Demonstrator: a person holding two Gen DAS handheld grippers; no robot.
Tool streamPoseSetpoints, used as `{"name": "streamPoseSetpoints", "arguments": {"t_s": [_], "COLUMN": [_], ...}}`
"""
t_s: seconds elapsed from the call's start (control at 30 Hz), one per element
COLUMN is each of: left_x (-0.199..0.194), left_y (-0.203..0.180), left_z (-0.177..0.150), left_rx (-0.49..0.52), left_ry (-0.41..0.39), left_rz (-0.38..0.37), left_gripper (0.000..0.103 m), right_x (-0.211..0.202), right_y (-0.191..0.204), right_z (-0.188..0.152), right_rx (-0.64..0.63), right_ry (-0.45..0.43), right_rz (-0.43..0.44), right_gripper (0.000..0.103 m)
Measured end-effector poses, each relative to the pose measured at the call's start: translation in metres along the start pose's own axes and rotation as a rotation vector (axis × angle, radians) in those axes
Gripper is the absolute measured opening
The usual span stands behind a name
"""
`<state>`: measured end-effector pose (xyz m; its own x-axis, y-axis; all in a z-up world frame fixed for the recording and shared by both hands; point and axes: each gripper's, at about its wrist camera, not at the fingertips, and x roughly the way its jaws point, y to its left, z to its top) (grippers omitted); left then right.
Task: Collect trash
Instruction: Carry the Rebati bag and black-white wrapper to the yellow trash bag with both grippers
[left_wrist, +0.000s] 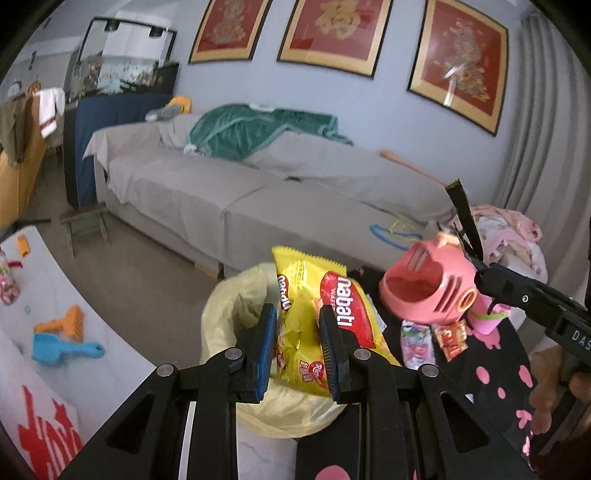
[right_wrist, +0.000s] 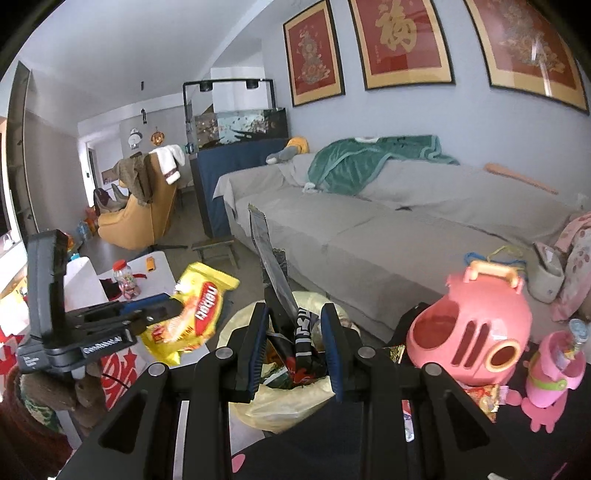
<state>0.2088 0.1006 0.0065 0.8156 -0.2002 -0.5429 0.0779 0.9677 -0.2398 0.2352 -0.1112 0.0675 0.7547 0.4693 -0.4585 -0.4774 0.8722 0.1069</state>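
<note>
1. The left wrist view shows the left gripper (left_wrist: 298, 345) clamped on a crinkled yellow-and-red snack wrapper (left_wrist: 314, 295), held over the bin lined with a pale yellow plastic bag (left_wrist: 225, 314). Only the right wrist view shows trash inside that bin.
2. The right gripper (right_wrist: 294, 350) is clamped on a long black-and-silver wrapper (right_wrist: 275, 277) above the bin; its lower end is hard to make out.
3. Counted: two grippers, two held wrappers, one bin, three red framed pictures (left_wrist: 340, 29), one pink plastic toy carrier (right_wrist: 469, 332).
</note>
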Motion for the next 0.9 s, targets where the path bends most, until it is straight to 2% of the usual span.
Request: {"name": "streamPoseSetpoints", "arguments": {"t_s": [0.27, 0.43, 0.67, 0.9], "left_x": [0.063, 0.099, 0.100, 0.089], "left_y": [0.011, 0.027, 0.057, 0.085], "left_z": [-0.006, -0.006, -0.008, -0.014], "left_rx": [-0.027, -0.084, -0.158, -0.228], "left_ry": [0.084, 0.124, 0.110, 0.075], "left_rz": [-0.002, -0.005, 0.025, 0.021], "left_gripper": [0.025, 0.025, 0.025, 0.028], "right_x": [0.054, 0.081, 0.122, 0.175], "right_y": [-0.026, -0.038, -0.045, -0.023], "right_z": [-0.007, -0.011, -0.017, -0.012], "right_rx": [0.045, 0.066, 0.091, 0.101], "right_ry": [0.081, 0.125, 0.196, 0.247], "right_rz": [0.022, 0.025, 0.059, 0.141], "right_gripper": [0.027, 0.027, 0.027, 0.027]}}
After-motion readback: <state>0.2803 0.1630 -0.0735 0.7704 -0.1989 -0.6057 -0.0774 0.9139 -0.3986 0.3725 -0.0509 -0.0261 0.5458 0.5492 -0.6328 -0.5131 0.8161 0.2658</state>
